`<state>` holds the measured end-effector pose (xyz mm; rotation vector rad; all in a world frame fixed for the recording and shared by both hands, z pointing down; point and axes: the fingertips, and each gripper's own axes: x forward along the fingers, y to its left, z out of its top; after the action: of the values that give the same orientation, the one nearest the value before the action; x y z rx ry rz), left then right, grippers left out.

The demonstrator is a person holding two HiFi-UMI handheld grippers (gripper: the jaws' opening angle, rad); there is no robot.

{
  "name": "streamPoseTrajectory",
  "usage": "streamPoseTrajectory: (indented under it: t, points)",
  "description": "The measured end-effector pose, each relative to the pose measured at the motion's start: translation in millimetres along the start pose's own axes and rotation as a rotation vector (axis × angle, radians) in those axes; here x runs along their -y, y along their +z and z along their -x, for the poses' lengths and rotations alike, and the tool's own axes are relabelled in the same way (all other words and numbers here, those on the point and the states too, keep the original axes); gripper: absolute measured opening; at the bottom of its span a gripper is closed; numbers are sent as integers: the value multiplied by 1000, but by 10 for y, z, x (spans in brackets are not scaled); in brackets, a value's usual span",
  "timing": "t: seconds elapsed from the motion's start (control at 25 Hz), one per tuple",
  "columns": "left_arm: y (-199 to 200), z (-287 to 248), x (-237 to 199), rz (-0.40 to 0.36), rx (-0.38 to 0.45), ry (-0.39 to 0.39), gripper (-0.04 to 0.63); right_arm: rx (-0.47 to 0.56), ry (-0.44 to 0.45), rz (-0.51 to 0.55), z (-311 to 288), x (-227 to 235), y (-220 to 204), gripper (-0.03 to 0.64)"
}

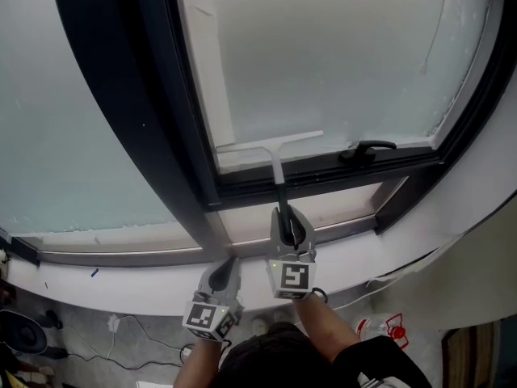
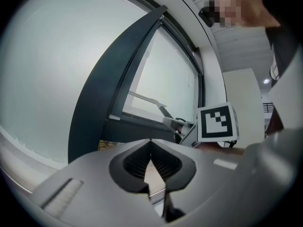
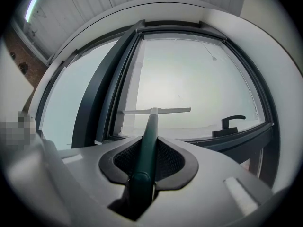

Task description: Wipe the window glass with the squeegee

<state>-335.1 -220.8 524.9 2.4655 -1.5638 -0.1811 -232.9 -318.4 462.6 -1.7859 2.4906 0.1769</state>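
Note:
The squeegee [image 1: 275, 156] has a dark green handle and a pale blade. Its blade [image 3: 156, 111] lies across the bottom of the frosted window glass [image 1: 323, 55], near the lower left corner of the pane. My right gripper [image 1: 287, 226] is shut on the squeegee's handle [image 3: 147, 141], just below the window frame. My left gripper [image 1: 223, 275] hangs lower, to the left, over the sill, with its jaws shut and nothing in them [image 2: 151, 161]. In the left gripper view the squeegee [image 2: 151, 100] shows against the glass.
A black window handle [image 1: 367, 149] sits on the lower frame, right of the blade. A thick dark mullion [image 1: 129, 95] separates this pane from the left pane. The white sill [image 1: 121, 285] runs below. Cables and a red-and-white bottle [image 1: 380, 328] lie on the floor.

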Motion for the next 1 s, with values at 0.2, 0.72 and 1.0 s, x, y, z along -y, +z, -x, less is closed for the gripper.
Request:
streamPoseTrajectory:
  t: [0.2,0.72,1.0]
  points:
    - [-72,57,8,13,-14,1,0,-15,-1,-9,23,-10,-47,95]
    - [-133,173,-23,32,-7,60,0,-40,14,-62,37,-4,-123,95]
    - [-167,170,140,51,10,93,0,-24,59,-70,235,124,-5,94]
